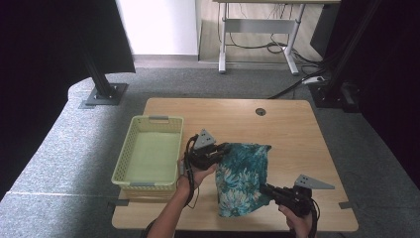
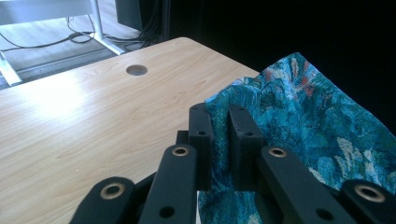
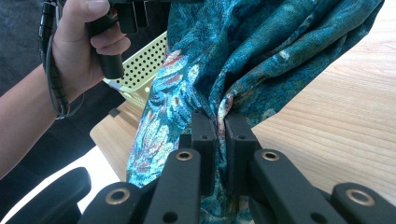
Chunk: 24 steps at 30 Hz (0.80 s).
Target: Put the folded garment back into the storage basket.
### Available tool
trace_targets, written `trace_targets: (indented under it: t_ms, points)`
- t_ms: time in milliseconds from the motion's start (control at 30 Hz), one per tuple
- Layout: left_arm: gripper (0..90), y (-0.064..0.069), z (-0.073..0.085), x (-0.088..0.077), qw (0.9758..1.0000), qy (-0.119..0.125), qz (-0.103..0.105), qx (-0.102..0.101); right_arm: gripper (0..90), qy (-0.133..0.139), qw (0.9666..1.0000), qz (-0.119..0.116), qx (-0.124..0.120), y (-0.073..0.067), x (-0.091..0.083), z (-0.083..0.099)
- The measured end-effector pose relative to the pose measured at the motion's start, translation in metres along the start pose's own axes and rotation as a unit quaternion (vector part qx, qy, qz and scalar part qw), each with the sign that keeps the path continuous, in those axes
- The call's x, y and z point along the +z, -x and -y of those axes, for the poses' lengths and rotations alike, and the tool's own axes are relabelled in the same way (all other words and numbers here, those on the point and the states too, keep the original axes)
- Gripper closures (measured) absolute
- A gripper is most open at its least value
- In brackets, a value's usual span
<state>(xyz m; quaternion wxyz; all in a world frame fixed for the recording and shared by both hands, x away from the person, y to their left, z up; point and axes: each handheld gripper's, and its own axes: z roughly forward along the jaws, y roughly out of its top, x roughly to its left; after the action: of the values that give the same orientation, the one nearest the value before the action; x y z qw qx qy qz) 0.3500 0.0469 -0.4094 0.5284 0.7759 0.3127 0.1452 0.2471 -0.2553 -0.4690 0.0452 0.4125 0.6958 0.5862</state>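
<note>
My left hand-held gripper (image 1: 221, 149) is clamped on the teal floral cloth's (image 1: 242, 173) edge. My right hand-held gripper (image 1: 263, 188) pinches its other side, above the desk (image 1: 287, 129).

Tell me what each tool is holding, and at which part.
Both hold the teal floral cloth. The left tool pinches its upper edge; the right tool pinches a bunched fold at its right side.

A lab or recording studio: black curtains (image 1: 44, 44) enclose a wooden desk (image 1: 287, 124), metal rig posts (image 1: 101, 82) stand bolted on grey carpet (image 1: 49, 153), cables (image 1: 292, 87) trail behind.
</note>
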Motion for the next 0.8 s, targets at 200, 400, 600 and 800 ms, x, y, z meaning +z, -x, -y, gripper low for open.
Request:
trace_targets:
  t_ms: [200, 400, 600, 800]
  points:
    - [81.4, -0.004, -0.002, -0.007, 1.0000, 0.002, -0.006, 0.001, 83.8, -0.005, 1.0000, -0.001, -0.005, -0.003, 0.003, -0.006]
    - [81.4, -0.006, -0.003, -0.013, 0.9999, 0.003, -0.010, 0.000, 83.7, -0.007, 0.9999, -0.003, -0.010, -0.009, 0.007, -0.011]
    - [81.4, -0.006, -0.006, -0.018, 0.9999, 0.003, -0.013, 0.004, 83.8, -0.010, 0.9999, -0.005, -0.009, -0.011, 0.009, -0.015]
    - [81.4, -0.009, -0.007, -0.021, 0.9999, 0.006, -0.014, 0.003, 83.8, -0.006, 0.9999, -0.008, -0.013, -0.014, 0.010, -0.019]
